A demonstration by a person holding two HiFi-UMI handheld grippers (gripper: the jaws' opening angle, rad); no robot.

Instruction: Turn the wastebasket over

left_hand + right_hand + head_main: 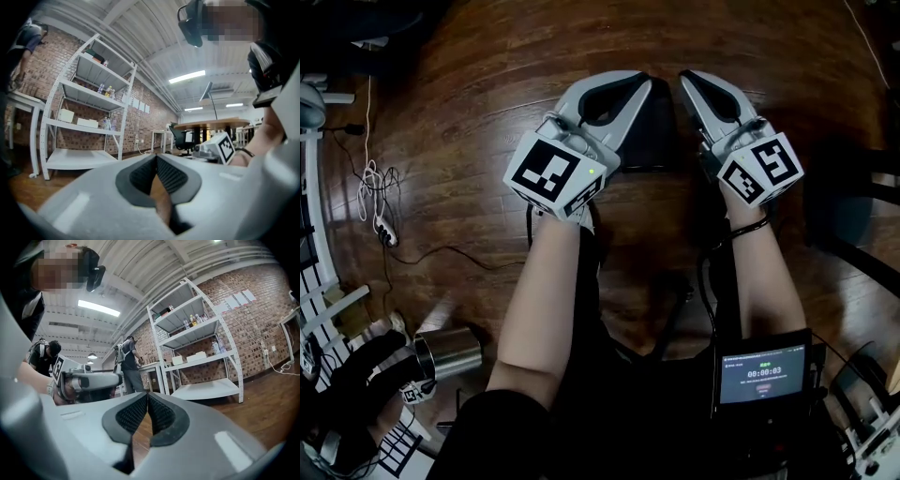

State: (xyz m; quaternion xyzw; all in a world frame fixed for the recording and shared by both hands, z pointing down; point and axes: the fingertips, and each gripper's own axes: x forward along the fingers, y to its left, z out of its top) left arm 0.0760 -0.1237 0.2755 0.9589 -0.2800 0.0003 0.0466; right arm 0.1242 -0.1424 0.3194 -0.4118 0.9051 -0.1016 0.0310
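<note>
Near: timer screen (761,373) at the lap, steel cup (450,352) low left. Both forearms out, side by side. Left gripper (643,84) closed, pads meeting, nothing in them. Right gripper (686,77) same: closed, empty. The dark boxy shape between and below the tips looks like the wastebasket (652,141), on the wood floor (487,84). Can't tell which way up it is, or whether either gripper touches it. Far: white shelf rack (206,389) against a brick wall.
</note>
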